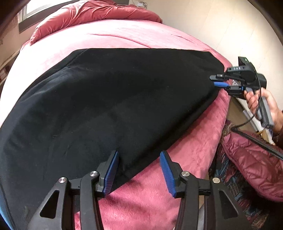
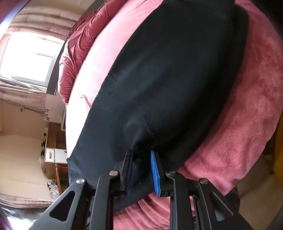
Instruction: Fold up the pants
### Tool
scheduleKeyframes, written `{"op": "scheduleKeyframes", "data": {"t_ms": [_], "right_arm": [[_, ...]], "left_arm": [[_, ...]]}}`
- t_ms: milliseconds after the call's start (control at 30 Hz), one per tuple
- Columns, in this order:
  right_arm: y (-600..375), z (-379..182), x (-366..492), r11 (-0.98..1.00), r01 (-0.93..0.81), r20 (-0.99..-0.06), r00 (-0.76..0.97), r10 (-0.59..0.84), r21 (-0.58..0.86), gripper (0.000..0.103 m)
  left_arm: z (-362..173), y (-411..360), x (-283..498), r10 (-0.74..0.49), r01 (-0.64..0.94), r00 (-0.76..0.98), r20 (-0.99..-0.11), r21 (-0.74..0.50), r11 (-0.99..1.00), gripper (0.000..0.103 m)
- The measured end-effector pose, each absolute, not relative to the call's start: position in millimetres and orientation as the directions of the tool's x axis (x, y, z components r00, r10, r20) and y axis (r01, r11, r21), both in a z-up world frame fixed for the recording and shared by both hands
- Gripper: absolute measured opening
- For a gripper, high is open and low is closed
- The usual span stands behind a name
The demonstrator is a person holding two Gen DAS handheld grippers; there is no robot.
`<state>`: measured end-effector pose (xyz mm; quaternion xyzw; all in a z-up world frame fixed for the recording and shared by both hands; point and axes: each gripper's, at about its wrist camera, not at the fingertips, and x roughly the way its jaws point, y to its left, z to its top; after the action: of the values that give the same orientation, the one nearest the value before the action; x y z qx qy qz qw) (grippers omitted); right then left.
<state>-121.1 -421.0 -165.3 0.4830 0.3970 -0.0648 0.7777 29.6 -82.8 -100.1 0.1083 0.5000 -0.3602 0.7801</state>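
Black pants (image 1: 113,99) are spread flat across a pink blanket (image 1: 191,152) on a bed, near its edge. The left gripper (image 1: 139,169) is held with jaws spread apart, the near pants edge lying between the pads, no pinch seen. The right gripper (image 2: 141,169) is seen at the far pants corner, jaws narrowly parted with bunched black fabric between them; whether the cloth is actually pinched cannot be told. A red duvet (image 1: 92,12) is heaped at the bed's head. A maroon puffer jacket (image 1: 253,168) lies beside the bed. A window (image 2: 26,58) and a wooden cabinet (image 2: 53,146) are seen beyond.
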Motion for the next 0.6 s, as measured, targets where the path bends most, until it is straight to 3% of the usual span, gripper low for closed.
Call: {"op": "scheduleKeyframes", "data": {"t_ms": [67,100,233,433,600], "right_arm": [[-417,-160,-119,0.565,0.478,-0.695,0.67,0.26,0.673,0.01],[-417,-158,-119,0.572,0.476,-0.697,0.67,0.256,0.668,0.009],[-413,-142,-119,0.624,0.456,-0.706,0.671,0.227,0.634,0.006],[-408,-118,-134,0.671,0.42,-0.697,0.687,0.205,0.611,0.006],[-409,-142,-140,0.681,0.465,-0.755,0.625,0.199,0.566,0.005]], "left_arm": [[-102,-80,33,-0.475,0.659,0.232,-0.849,-0.222,0.719,0.044],[-103,-79,35,-0.474,0.653,0.235,-0.849,-0.223,0.724,0.031],[-101,-66,41,-0.488,0.632,0.247,-0.837,-0.243,0.736,0.005],[-89,-54,28,-0.546,0.663,0.223,-0.808,-0.285,0.692,0.0],[-98,-51,20,-0.535,0.672,0.18,-0.825,-0.294,0.68,0.0]]}}
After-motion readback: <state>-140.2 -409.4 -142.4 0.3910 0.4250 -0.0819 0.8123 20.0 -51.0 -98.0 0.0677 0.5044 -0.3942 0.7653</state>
